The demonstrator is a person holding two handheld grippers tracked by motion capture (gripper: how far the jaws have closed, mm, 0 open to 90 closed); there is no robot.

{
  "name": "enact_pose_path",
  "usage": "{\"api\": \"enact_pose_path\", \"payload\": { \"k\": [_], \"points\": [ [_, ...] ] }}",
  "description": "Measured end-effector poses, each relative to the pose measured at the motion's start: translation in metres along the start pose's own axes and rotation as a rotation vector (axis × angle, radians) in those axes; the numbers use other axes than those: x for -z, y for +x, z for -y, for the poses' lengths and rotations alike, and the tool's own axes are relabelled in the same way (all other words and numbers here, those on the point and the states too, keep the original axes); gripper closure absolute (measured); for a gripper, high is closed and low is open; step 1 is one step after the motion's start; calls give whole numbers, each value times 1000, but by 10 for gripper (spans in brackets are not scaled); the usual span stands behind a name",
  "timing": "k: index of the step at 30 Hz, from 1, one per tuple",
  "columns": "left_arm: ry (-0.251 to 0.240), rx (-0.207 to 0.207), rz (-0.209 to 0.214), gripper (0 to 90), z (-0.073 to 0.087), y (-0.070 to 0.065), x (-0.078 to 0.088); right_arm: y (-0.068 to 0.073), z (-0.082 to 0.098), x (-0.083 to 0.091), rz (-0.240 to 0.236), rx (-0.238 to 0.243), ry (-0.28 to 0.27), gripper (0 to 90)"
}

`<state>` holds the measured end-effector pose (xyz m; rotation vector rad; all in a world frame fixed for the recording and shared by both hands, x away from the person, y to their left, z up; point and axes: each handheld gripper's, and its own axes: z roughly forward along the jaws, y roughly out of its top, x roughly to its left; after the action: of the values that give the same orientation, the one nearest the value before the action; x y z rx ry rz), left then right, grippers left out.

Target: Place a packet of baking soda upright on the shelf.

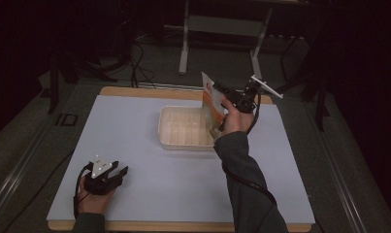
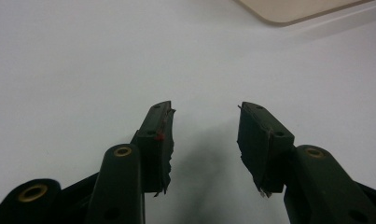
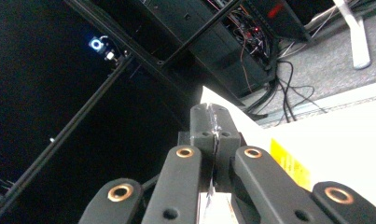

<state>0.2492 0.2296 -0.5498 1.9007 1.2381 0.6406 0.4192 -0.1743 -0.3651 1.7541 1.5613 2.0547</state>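
Holding a packet over the tray.
Right gripper jaws pinch it; left gripper jaws gape, empty; lowering probably comes next.

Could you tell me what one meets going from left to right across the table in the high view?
Left gripper, resting open on the white table → cream tray → orange-and-white packet, held upright at the tray's right end → right gripper, shut on the packet's top.
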Motion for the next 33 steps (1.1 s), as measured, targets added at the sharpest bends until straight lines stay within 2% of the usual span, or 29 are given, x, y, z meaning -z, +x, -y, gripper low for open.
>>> {"api": "enact_pose_path", "payload": {
  "k": [5,10,12,19,25,27,33],
  "points": [
    [-1,0,-1,546,0,0,0,-1,2,-5,-4,-28,-12,900],
    [-1,-1,-1,546,0,0,0,0,4,-10,-6,-81,-19,900],
    [-3,-1,-1,546,0,0,0,0,4,-12,-11,-85,-16,900],
    [-4,1,1,547,0,0,0,8,5,-20,15,-95,-16,900],
    [-3,1,1,547,0,0,0,11,6,-23,13,-90,-18,900],
    [-4,0,2,547,0,0,0,9,7,-23,20,-86,-19,900],
    [0,-3,1,547,0,0,0,-2,11,-18,22,-120,-36,900]
  ]
}}
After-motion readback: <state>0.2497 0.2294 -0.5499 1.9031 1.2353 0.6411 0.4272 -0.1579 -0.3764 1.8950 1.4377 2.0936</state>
